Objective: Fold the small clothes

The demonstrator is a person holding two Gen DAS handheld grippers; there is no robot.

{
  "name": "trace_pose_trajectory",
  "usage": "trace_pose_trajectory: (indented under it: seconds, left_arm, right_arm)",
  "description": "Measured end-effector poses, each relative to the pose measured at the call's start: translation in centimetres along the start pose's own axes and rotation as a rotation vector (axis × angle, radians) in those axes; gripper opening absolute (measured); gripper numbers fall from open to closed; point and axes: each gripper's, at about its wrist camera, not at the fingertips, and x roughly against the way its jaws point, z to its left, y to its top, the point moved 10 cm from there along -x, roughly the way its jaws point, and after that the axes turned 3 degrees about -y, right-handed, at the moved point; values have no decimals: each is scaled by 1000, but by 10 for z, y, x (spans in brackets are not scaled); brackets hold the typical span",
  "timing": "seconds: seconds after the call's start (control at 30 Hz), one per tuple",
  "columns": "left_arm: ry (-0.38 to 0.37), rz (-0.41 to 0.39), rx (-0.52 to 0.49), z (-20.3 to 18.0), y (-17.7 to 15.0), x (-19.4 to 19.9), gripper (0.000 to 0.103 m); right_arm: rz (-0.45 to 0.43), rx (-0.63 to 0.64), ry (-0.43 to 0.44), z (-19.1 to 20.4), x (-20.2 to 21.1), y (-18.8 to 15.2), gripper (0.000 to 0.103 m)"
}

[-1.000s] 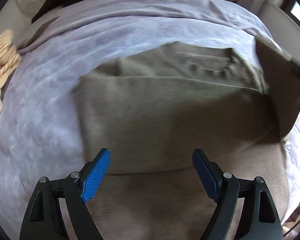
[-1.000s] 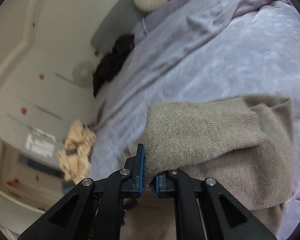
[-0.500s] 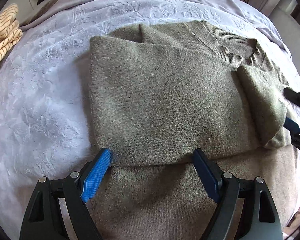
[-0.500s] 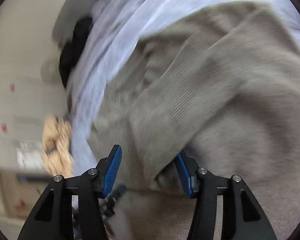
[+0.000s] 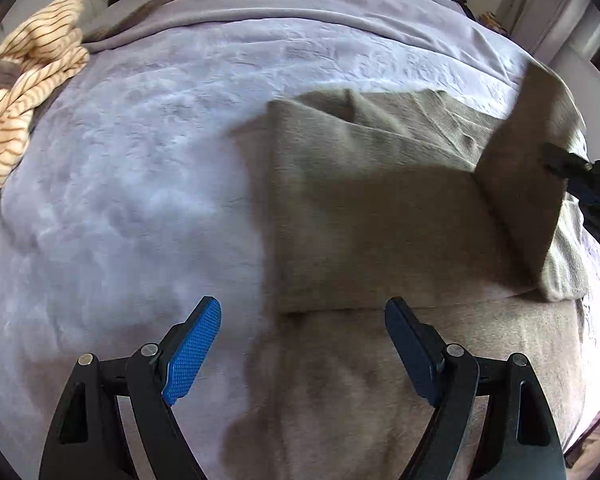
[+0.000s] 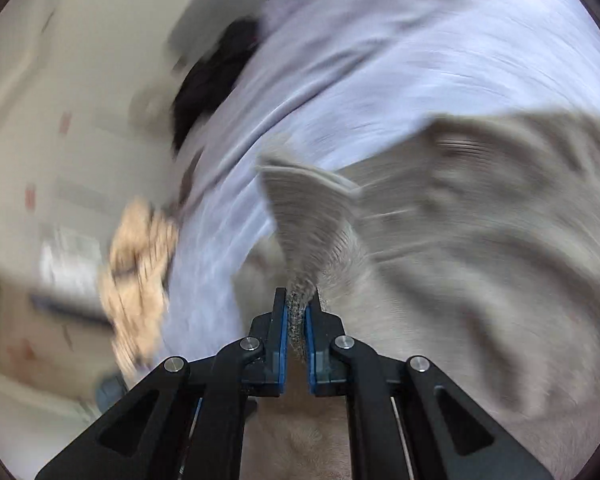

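An olive-grey knitted sweater (image 5: 380, 208) lies partly folded on the lilac bedspread (image 5: 140, 184). My left gripper (image 5: 302, 344) is open and empty, hovering over the sweater's near left edge. My right gripper (image 6: 297, 320) is shut on a fold of the sweater (image 6: 304, 232) and holds it lifted. In the left wrist view this lifted flap (image 5: 528, 184) stands up at the right, with the right gripper (image 5: 556, 162) pinching it. The right wrist view is blurred by motion.
A cream striped garment (image 5: 16, 100) lies bunched at the bed's left edge; it also shows in the right wrist view (image 6: 140, 264). Dark clothes (image 6: 212, 80) lie at the far side of the bed. A pale wall and furniture lie beyond the bed.
My right gripper was open half a second ago; now it is shut on the sweater's right part and has lifted it. My left gripper has shifted left, staying open.
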Motion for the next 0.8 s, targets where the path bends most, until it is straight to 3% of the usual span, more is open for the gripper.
trace_pose_trajectory:
  seconds: [0.13,0.23,0.27,0.37,0.43,0.57,0.8]
  left_arm:
    - [20,8,36,19,-3,1,85]
    - [26,13,58,30,-6,3,85]
    - [25,11,66,34,-6,5,85]
    - [9,4,86,37,-6,9,85]
    - [-5,2,93,36,-2,12,85]
    - [-40,-15,83,18,12,15,85]
    - [-76,3,-4,-32,28,-5,85]
  right_arm:
    - [137,260,-102,36,-48,-38,12]
    - [285,311,-211,27,-83,-74,18]
    - [299,311,-222,21,-79,-80,22]
    - [290,295,-188,30,-67,-86,55]
    - [284,280,-163,29,-49,-85,57]
    - [207,164,-180,3,-1,-72,57]
    - [16,-376,-214,-129,96,-67,57]
